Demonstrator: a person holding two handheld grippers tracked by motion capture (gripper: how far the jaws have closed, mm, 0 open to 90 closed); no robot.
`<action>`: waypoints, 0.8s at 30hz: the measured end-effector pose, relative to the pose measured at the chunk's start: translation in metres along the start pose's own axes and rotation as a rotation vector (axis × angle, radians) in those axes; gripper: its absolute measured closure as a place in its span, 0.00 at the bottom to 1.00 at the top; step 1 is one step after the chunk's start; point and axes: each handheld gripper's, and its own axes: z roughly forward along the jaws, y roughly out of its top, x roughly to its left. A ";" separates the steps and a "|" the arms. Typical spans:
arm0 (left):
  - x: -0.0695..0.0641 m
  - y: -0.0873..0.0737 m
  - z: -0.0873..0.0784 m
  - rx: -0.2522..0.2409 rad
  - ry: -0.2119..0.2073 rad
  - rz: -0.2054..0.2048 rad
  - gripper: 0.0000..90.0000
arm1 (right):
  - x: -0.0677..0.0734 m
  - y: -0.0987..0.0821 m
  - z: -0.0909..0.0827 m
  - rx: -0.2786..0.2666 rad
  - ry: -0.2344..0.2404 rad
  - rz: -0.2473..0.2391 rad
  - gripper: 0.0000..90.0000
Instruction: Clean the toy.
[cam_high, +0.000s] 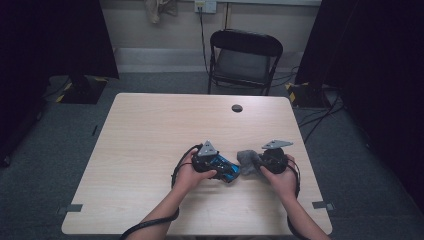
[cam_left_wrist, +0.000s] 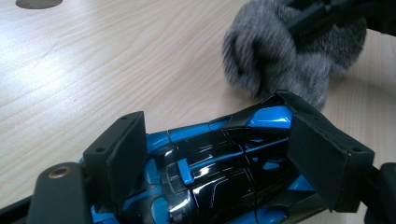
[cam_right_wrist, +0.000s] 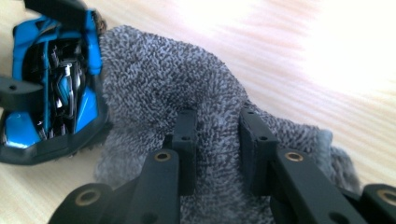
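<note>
A: Where do the arms sit?

B: Both forearms come in from the near edge in the high view, angled toward each other. The left hand (cam_high: 189, 172) wraps the left tool (cam_high: 220, 167), the right hand (cam_high: 283, 176) wraps the right tool (cam_high: 254, 162).

A: How do the tools face?

B: Toward one another, tips close, each with its grey plate uppermost and a cable trailing back along the arm.

A: And the jaws?

B: The left tool's stand wide, pads pressed on what sits between them. The right tool's are nearly together, pinching a fold in the right gripper view.
</note>
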 end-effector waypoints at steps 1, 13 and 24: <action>0.000 0.000 0.000 0.000 0.000 0.000 0.22 | -0.001 0.000 -0.001 0.004 -0.015 0.003 0.78; 0.000 0.000 0.000 -0.005 -0.003 0.000 0.22 | -0.007 0.010 -0.011 -0.074 0.019 -0.129 0.39; 0.001 0.002 0.002 0.015 -0.012 0.004 0.20 | -0.025 -0.007 -0.004 -0.002 0.056 -0.219 0.41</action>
